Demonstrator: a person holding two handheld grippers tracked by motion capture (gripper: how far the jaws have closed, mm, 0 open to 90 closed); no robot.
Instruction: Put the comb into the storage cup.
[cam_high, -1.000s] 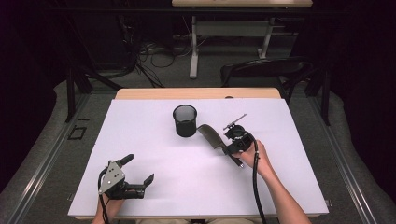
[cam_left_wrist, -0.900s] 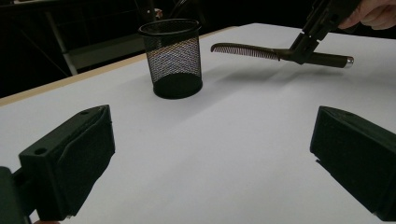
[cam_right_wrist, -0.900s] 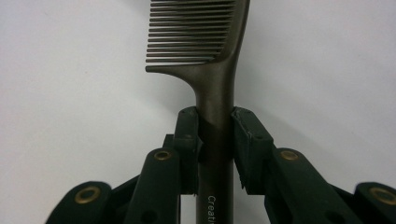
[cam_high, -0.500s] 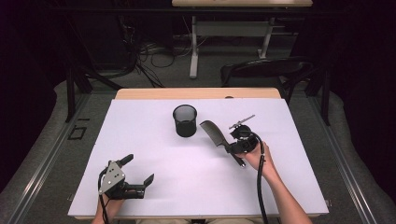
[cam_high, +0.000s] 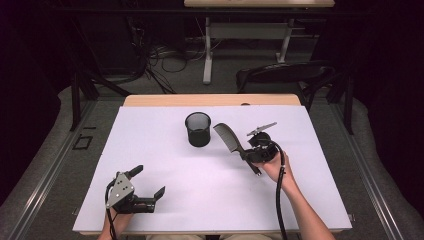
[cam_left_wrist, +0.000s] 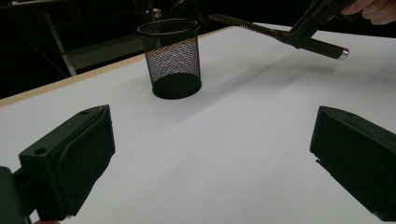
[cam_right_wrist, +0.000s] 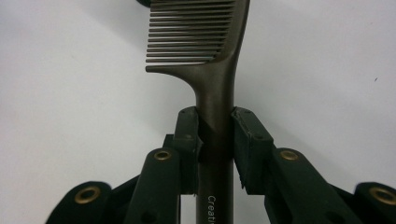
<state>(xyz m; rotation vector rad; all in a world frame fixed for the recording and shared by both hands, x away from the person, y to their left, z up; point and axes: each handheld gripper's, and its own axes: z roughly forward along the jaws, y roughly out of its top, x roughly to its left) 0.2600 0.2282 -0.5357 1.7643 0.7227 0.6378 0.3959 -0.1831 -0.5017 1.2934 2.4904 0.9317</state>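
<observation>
The right gripper (cam_high: 248, 154) clamps a stiff, light, probably slippery comb (cam_high: 228, 137) by its handle just right of the mesh cup (cam_high: 198, 129), left gripper (cam_high: 148, 182) gaping empty.

Past the wide-apart jaws, a mesh cup (cam_left_wrist: 173, 58) stands beneath a held comb (cam_left_wrist: 275, 31).

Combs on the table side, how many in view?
1. The comb is held by its handle in the right gripper, off the white table, its teeth end pointing toward the mesh cup. The cup's inside can't be checked.
</observation>
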